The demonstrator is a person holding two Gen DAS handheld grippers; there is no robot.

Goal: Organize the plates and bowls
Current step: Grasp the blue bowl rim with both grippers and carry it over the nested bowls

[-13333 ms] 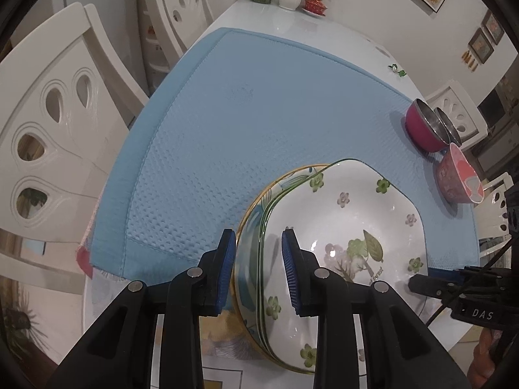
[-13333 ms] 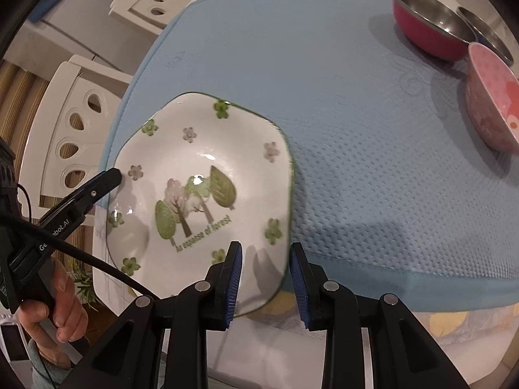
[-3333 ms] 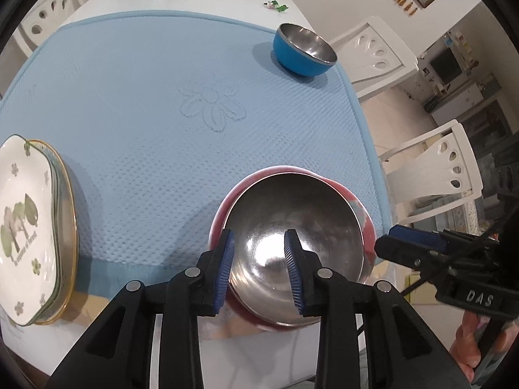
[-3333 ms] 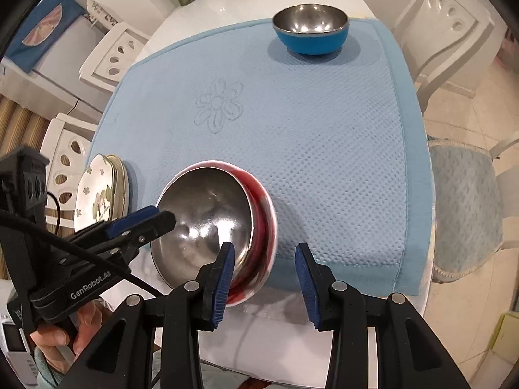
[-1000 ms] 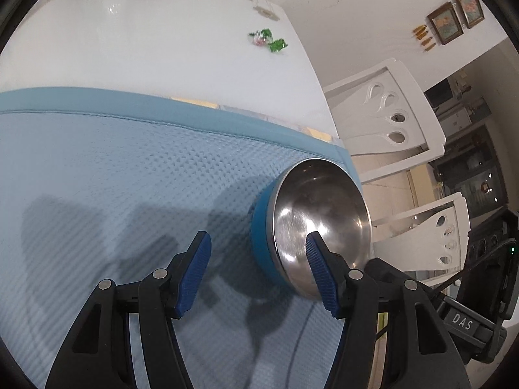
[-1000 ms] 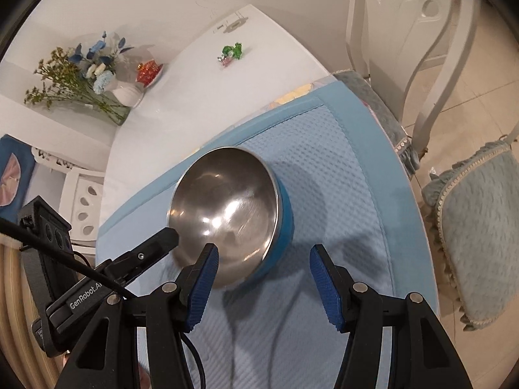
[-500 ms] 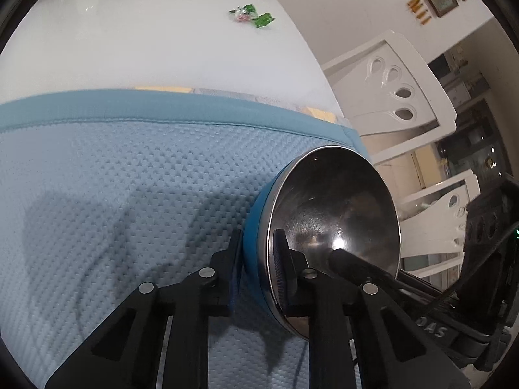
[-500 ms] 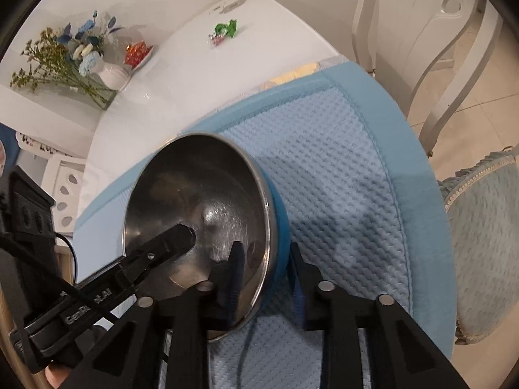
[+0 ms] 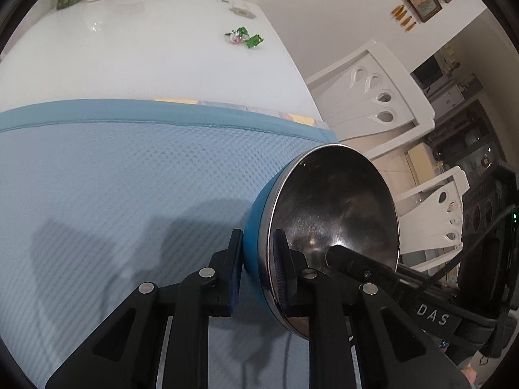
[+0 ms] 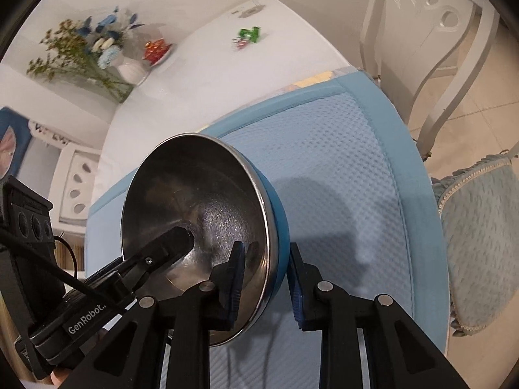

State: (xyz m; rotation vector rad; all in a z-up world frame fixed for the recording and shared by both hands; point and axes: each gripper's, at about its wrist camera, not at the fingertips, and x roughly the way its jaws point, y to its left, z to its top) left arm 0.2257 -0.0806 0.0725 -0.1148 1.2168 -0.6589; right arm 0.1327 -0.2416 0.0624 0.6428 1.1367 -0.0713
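blue bowl (image 9: 324,223) rim pinched by left tool (image 9: 256,269) and right tool (image 10: 264,278).

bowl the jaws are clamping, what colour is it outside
Blue outside, bare steel inside; the bowl shows its blue wall best in the right wrist view.

"DAS" on right hand-held gripper (image 9: 433,319) | "GenRobot.." on left hand-held gripper (image 10: 87,319)
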